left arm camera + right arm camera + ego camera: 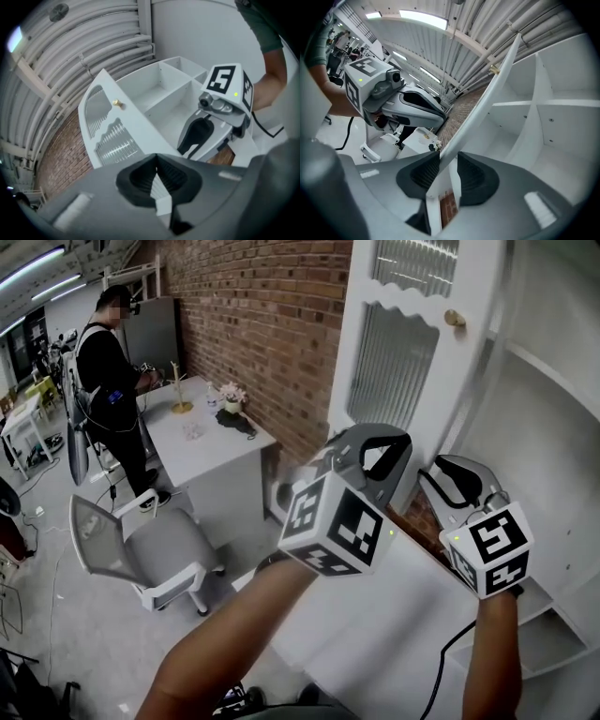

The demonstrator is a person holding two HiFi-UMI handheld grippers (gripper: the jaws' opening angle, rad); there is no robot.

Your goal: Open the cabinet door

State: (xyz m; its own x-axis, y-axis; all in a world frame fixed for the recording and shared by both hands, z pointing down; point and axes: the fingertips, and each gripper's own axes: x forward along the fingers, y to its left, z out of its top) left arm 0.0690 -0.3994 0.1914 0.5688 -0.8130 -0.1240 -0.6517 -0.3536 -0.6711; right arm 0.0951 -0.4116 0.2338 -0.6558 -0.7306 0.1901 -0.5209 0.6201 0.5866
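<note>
The white cabinet door (394, 381) has ribbed glass panes and a brass knob (455, 319), and it stands swung out from the cabinet. Empty white shelves (553, 427) show behind it. In the right gripper view the door's free edge (487, 93) runs down between the jaws of my right gripper (448, 161), and both pads lie against it. The knob (493, 70) sits higher up that edge. My left gripper (157, 161) hangs just left of the door (112, 136), jaw tips together, holding nothing. In the head view both grippers (380, 460) (459, 484) sit side by side at the door's lower edge.
A brick wall (262, 324) runs left of the cabinet. A grey desk (202, 442) with small items stands against it, a person (112, 371) beside it. A grey office chair (141, 545) stands on the floor at the lower left. A white surface (375, 615) lies below my arms.
</note>
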